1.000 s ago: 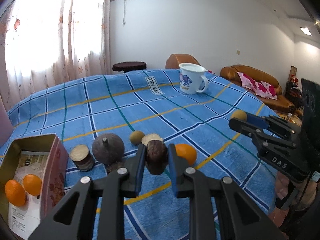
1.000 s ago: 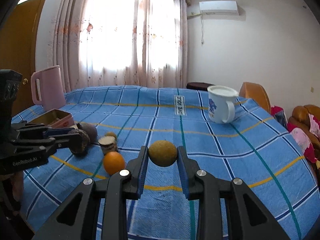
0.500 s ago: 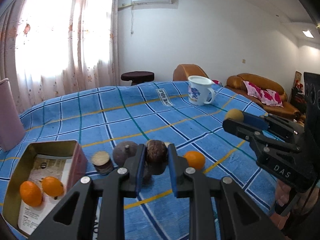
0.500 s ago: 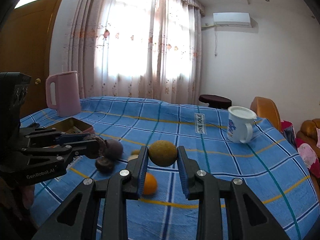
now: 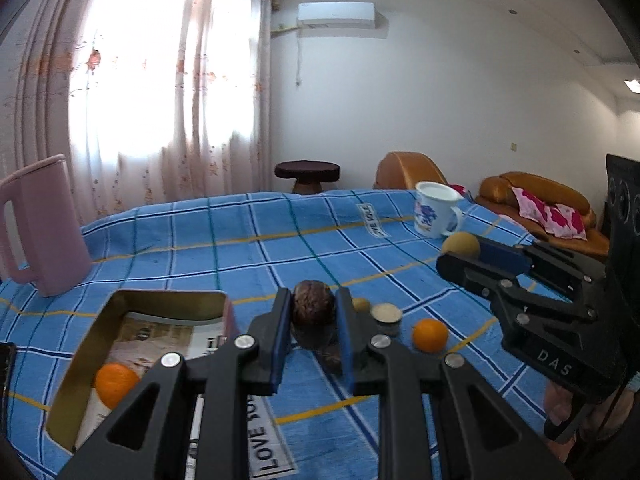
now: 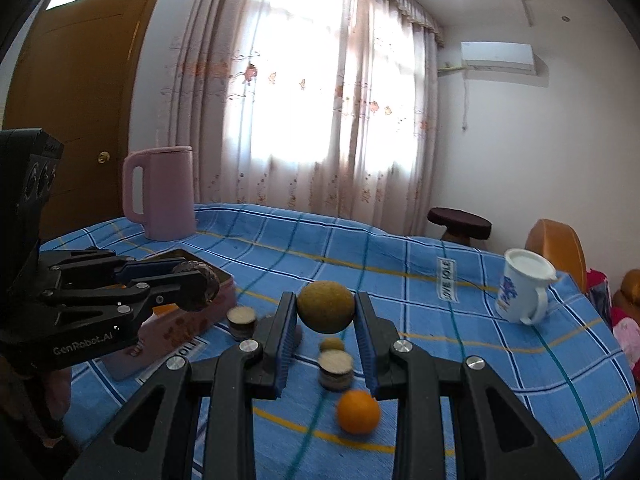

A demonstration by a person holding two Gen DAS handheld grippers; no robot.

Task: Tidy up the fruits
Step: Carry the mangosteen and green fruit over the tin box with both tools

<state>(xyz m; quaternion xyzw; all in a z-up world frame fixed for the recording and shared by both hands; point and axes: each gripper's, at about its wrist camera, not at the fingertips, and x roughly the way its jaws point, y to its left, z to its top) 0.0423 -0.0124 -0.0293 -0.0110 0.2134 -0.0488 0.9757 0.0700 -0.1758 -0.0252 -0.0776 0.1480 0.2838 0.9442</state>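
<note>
My left gripper (image 5: pixel 313 297) is shut on a dark brown wrinkled fruit (image 5: pixel 313 314), held above the blue checked cloth just right of an open tin box (image 5: pixel 160 294). One orange (image 5: pixel 116 384) lies in the box. In the right wrist view my right gripper (image 6: pixel 325 301) is shut on a round yellow-green fruit (image 6: pixel 326 307), raised over the cloth. Below it lie an orange (image 6: pixel 358 412), two cut brown rounds (image 6: pixel 335 364) and a small yellowish fruit (image 6: pixel 332 345). The left gripper (image 6: pixel 200 280) shows there beside the box (image 6: pixel 224 282).
A pink kettle (image 6: pixel 160 194) stands at the far left of the table, behind the box. A white mug with blue print (image 6: pixel 524 292) sits far right near the table edge. A dark stool (image 5: pixel 307 172) and brown sofas stand beyond the table.
Both grippers have lifted and swung left with their fruits still held. The tin box and the pink kettle have come further into view, and the loose fruit now lies lower in both pictures.
</note>
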